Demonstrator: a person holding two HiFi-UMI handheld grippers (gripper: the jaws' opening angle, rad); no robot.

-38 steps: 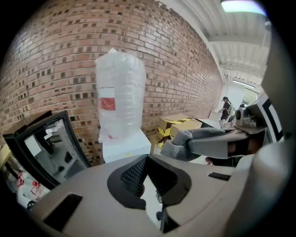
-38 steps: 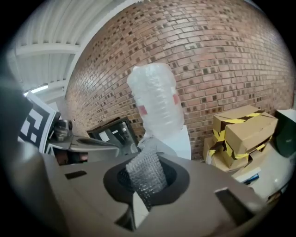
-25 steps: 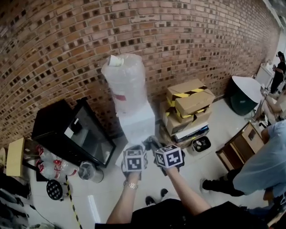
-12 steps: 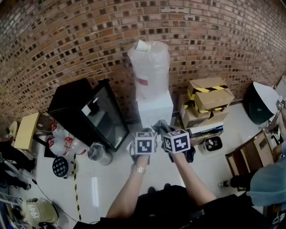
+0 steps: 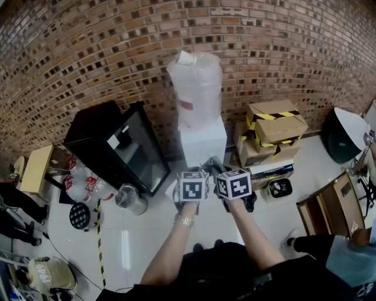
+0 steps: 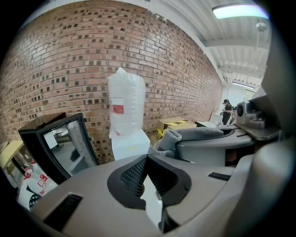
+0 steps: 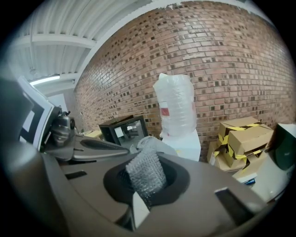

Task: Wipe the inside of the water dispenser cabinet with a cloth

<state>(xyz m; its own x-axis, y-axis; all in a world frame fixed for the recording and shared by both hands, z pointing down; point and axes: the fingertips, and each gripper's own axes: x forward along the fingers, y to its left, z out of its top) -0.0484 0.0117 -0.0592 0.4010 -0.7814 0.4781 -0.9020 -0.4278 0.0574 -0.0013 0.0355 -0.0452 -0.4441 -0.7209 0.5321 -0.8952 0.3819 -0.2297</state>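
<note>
Two right gripper (image 7: 144, 184) fingers (image 7: 179, 179) clamp the grey cloth (image 7: 145, 170) between them.

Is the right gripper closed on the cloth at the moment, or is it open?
Closed on it: in its own view, the right gripper has the grey cloth pinched between its jaws.

light: bright, even, ceiling tube (image 6: 240, 10) | glare: floor (image 5: 125, 250) sheen | edges: fisheye bend, dark vignette | foreground soft
</note>
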